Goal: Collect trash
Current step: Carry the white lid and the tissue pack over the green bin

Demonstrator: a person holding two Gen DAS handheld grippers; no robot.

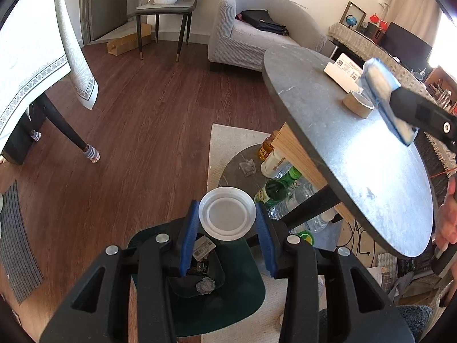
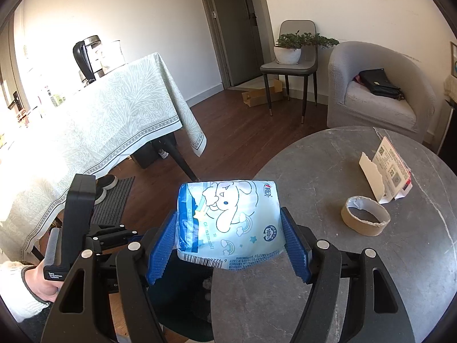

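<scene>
Left tool [image 1: 227,225] grips a plastic lid [image 1: 227,217] over the bin [image 1: 245,283]; right tool [image 2: 228,245] clasps a tissue pack [image 2: 228,223], apparently beside the table [image 2: 357,257].

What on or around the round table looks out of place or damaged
On the round table, a torn-open paper envelope stands with a ragged edge, and an empty cardboard tape core lies beside it. Beneath the tabletop, bottles lie jumbled on a lower shelf. Nothing looks spilled.
</scene>
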